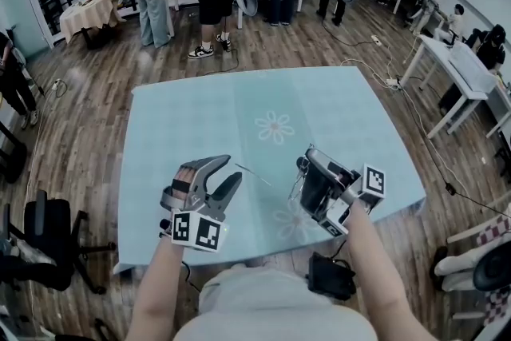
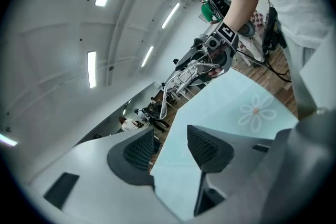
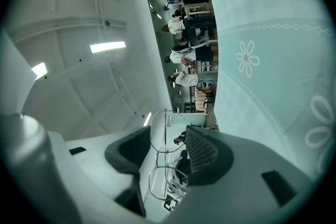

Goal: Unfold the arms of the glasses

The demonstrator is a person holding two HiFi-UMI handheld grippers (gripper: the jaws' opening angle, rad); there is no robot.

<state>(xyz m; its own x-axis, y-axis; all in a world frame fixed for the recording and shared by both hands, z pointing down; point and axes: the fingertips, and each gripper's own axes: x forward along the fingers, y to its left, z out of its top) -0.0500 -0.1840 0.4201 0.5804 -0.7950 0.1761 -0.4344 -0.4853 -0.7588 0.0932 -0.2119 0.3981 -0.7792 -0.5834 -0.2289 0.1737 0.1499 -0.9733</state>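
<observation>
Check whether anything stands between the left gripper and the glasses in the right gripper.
Nothing visible does. The left gripper, with its fingers apart and empty, faces the glasses, which the right gripper holds up. Between them there is only open air above the blue tablecloth.

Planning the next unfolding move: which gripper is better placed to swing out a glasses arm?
Left, probably. The left gripper has open, empty jaws facing the glasses; the right gripper is shut on the glasses, holding them above the table.
</observation>
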